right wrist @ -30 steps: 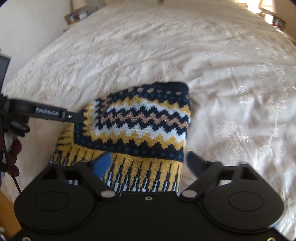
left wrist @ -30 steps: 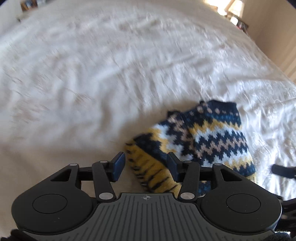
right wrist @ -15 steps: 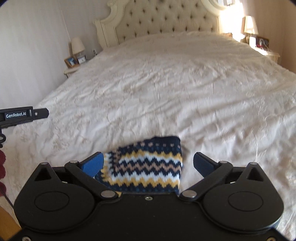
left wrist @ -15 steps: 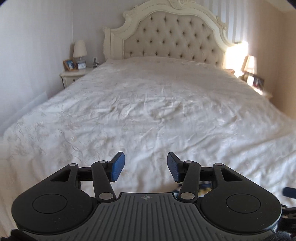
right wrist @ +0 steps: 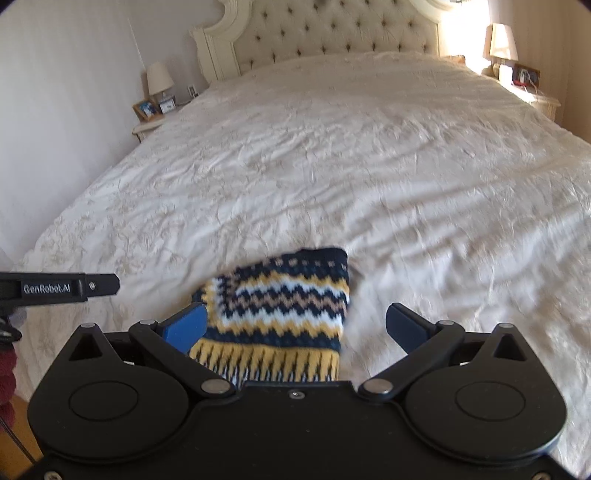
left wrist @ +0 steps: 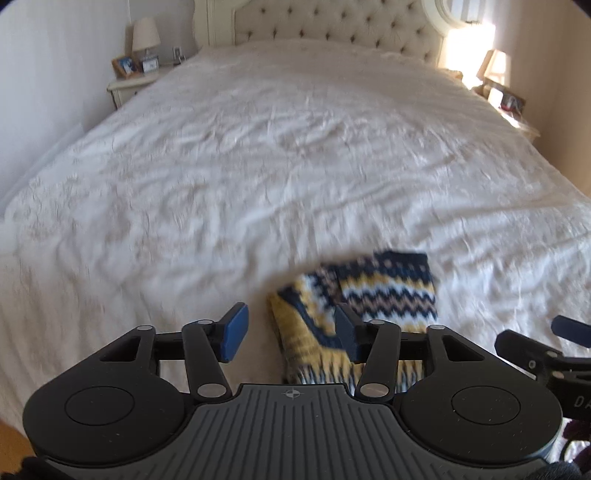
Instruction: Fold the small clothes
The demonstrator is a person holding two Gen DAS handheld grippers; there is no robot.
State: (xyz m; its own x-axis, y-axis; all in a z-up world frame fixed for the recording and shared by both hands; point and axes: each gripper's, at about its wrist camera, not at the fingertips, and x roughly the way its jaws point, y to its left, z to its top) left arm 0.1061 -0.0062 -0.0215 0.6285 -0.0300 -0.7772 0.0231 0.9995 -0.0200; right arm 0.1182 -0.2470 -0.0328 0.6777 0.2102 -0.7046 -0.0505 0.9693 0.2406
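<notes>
A small folded knit garment [left wrist: 373,299] with navy, yellow, white and tan zigzag bands lies on the white bedspread [left wrist: 258,166] near the foot of the bed. My left gripper [left wrist: 291,332] is open and empty, held above the bed just in front of the garment's left part. In the right wrist view the same garment [right wrist: 284,310] lies flat between and beyond the fingers of my right gripper [right wrist: 295,328], which is open wide and empty. The left gripper's finger [right wrist: 59,288] shows at the left edge there.
The bed has a tufted cream headboard [right wrist: 332,33]. A nightstand with a lamp and picture frames [right wrist: 155,103] stands at the left, and another with a lit lamp [right wrist: 513,70] at the right. The bed's near edge drops to a wooden floor [right wrist: 14,458].
Both grippers let go of the garment and drew back from it. The left view swung up to the headboard, then tilted down, so the garment shows again.
</notes>
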